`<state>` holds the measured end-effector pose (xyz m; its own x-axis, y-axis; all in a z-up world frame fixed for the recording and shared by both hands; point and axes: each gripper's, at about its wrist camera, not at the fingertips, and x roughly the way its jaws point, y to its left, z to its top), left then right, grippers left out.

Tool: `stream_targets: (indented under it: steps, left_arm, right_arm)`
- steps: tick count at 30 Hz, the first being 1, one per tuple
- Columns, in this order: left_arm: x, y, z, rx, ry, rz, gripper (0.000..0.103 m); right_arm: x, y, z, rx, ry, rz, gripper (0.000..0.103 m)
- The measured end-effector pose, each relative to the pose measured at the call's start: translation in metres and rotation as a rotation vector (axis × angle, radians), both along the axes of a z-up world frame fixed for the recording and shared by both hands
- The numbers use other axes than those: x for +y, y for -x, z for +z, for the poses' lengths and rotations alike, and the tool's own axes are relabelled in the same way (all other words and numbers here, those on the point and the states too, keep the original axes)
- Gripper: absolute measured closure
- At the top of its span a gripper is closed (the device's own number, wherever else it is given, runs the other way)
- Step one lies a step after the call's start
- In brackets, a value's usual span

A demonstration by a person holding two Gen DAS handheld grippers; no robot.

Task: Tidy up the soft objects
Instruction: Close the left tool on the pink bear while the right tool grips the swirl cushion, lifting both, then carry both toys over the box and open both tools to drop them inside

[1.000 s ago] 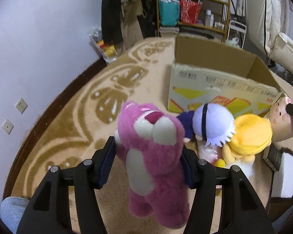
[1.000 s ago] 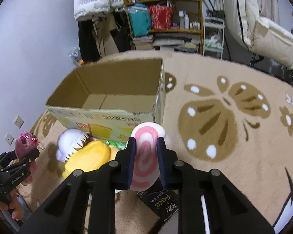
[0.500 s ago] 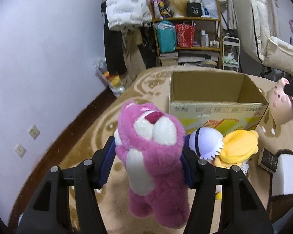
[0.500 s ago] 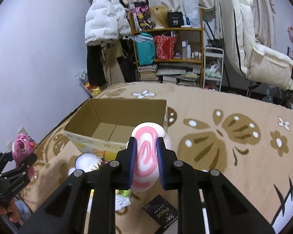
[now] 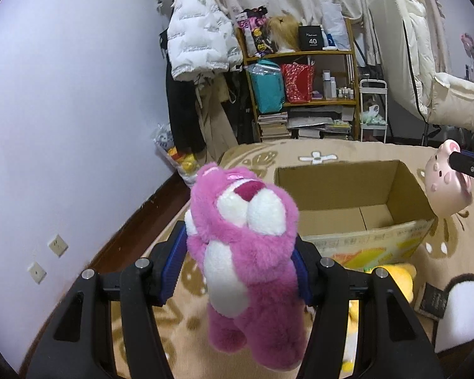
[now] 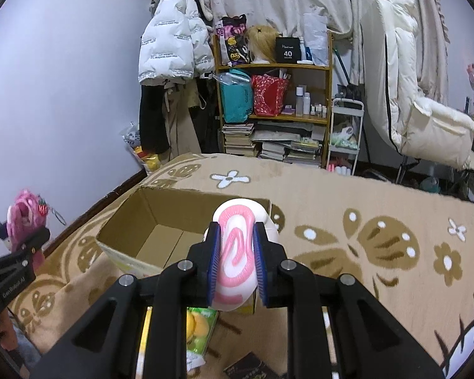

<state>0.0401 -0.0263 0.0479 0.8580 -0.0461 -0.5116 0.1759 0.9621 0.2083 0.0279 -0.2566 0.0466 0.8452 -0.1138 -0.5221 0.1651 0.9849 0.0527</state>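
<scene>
Evenly and softly lit from overhead, moderately bright, with a cool violet cast on the wall. Strong fisheye bending (black vignette at every corner), curving the carpet edge and the shelf uprights. Sharp in the centre, softer toward the rims. Faint, diffuse shadows only; mild grain in the dark gripper bodies. No glare worth noting.

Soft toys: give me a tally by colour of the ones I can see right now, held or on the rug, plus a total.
Pink: 2, the pink plush bear in the left gripper and the pink-and-white pig plush in the right gripper
Yellow: 1, the yellow plush on the rug
Total: 3
</scene>
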Motion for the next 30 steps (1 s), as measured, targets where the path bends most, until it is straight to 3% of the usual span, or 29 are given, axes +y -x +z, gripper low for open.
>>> stream_targets:
  steps: [11,23,30]
  left_arm:
    - [-0.027,-0.05,0.004,-0.024,0.005,-0.031,0.045]
    - [-0.049,-0.082,-0.01,0.005,0.043,-0.111,0.045]
    - [-0.065,-0.088,-0.027,0.042,0.027,-0.162,0.045]
  right_arm:
    - [0.012,-0.039,-0.003,-0.007,0.092,0.0,0.082]
    - [0.01,-0.069,-0.017,0.006,0.094,0.023,0.081]
    - [0.007,-0.077,-0.03,0.03,0.079,0.035,0.08]
